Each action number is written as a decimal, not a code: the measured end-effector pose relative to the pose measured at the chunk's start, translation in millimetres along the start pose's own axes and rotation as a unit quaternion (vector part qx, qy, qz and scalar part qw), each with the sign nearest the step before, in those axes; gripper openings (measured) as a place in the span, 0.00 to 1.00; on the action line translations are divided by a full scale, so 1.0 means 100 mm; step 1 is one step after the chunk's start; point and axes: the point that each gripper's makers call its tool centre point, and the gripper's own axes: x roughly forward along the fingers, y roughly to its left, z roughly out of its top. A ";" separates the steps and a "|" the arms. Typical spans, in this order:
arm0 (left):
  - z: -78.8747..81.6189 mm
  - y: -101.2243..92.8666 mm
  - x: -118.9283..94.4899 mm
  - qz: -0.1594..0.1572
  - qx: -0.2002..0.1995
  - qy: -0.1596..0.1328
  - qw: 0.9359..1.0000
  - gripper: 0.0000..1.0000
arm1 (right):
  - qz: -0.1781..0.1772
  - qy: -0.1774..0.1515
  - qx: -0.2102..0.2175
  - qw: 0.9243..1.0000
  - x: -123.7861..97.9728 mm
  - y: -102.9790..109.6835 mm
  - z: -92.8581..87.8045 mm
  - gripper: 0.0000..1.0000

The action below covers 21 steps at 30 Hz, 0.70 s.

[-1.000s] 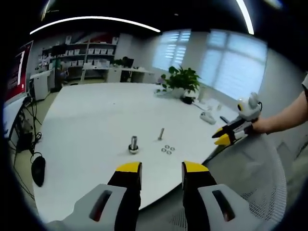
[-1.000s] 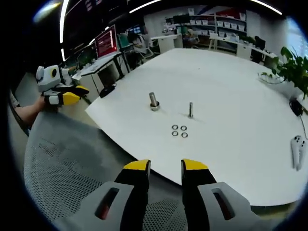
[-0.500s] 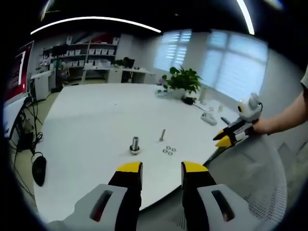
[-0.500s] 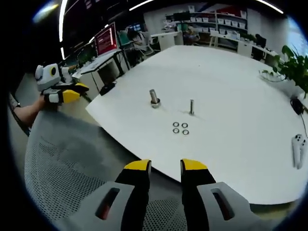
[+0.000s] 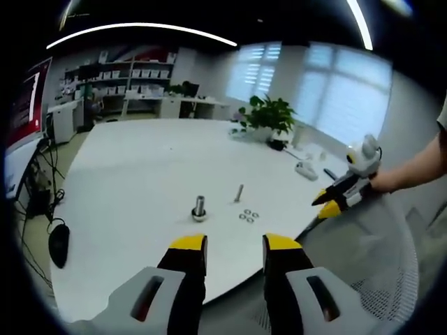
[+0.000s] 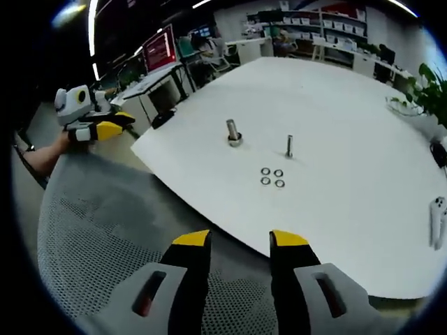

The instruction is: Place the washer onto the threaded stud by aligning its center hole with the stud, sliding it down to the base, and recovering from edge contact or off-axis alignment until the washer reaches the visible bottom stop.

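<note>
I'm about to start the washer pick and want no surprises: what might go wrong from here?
1. The four washers lie flat and close together on the table, so a gripper may nudge neighbours or fail to lift one.
2. Two studs stand close: the thin stud and the thicker stud; it is easy to knock one.
3. Both grippers, the right gripper and the left gripper, start off the table over a mesh chair.

left gripper (image 5: 235, 246): two grey fingers (image 5: 188, 269) with yellow tips, black inner faces, a dark slot in each grey shell | right gripper (image 6: 239, 242): same build; yellow-tipped fingers (image 6: 192, 262) on grey shells with dark slots | seen from across: white-grey body, black fingers ending in yellow | bare forearms behind both; a short grey sleeve (image 5: 443, 118) edge
</note>
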 end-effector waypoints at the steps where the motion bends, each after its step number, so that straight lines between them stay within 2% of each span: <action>1: 0.00 0.01 0.00 0.001 -0.001 0.000 1.000 0.30 | 0.000 0.010 -0.010 1.000 0.02 0.00 -0.01 0.36; 2: 0.00 0.01 -0.01 0.002 -0.002 -0.001 1.000 0.30 | 0.001 0.016 -0.027 1.000 0.05 -0.01 -0.01 0.36; 4: 0.01 0.02 -0.01 0.003 -0.004 -0.004 1.000 0.30 | 0.006 0.033 -0.033 0.999 0.08 -0.02 -0.03 0.36; 9: -0.01 0.01 0.00 0.001 0.003 0.001 1.000 0.29 | -0.018 0.047 -0.106 0.993 0.24 -0.18 0.12 0.37; 16: -0.04 0.03 0.00 0.008 0.004 0.010 1.000 0.29 | -0.016 0.049 -0.113 0.992 0.58 -0.28 0.33 0.37; 18: -0.07 0.05 0.00 0.015 0.005 0.019 1.000 0.29 | -0.016 0.063 -0.117 0.991 0.68 -0.32 0.33 0.37; 21: -0.07 0.06 0.00 0.018 0.003 0.016 1.000 0.29 | -0.024 0.077 -0.139 0.987 0.76 -0.42 0.35 0.36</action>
